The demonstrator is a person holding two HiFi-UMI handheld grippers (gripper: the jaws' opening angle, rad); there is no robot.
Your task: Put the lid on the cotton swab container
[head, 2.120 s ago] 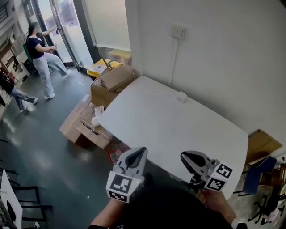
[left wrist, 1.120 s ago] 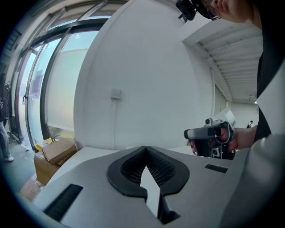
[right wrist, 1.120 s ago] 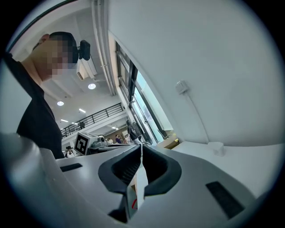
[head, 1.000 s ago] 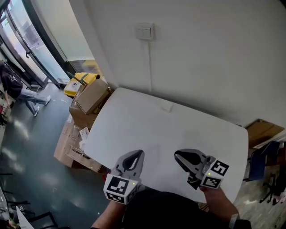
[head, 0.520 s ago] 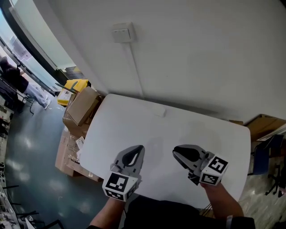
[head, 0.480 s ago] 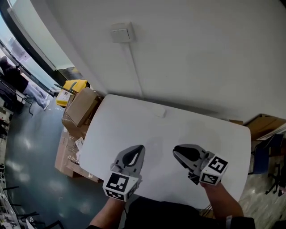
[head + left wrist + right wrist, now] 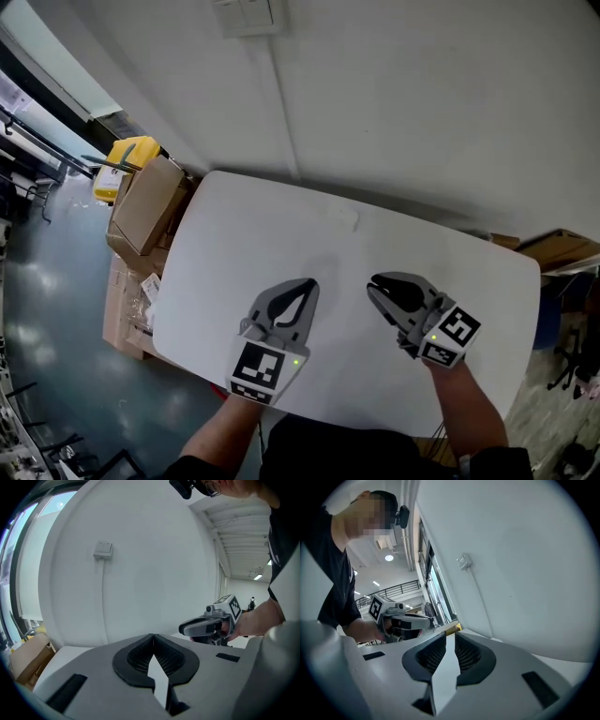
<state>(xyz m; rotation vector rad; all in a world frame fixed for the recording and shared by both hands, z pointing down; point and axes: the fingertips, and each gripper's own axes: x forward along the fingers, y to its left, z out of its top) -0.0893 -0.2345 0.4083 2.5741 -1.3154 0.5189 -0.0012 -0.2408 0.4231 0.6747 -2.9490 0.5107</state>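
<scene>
Nearest, over the near half of the white table (image 7: 234,234): left gripper (image 7: 308,282) and right gripper (image 7: 374,282), side by side and apart, jaws of each pressed together on nothing. Further in over the tabletop than half a second ago.

Beyond them, open tabletop out to a small pale thing (image 7: 349,218) near the far edge, too faint to tell whether container or lid.

Left of the rounded corner, cardboard boxes (image 7: 141,211) on the floor just beside it, then a yellow bin (image 7: 127,155).

Farthest, wall right behind the far edge, switch plate (image 7: 246,13) now at the top of the head view.
</scene>
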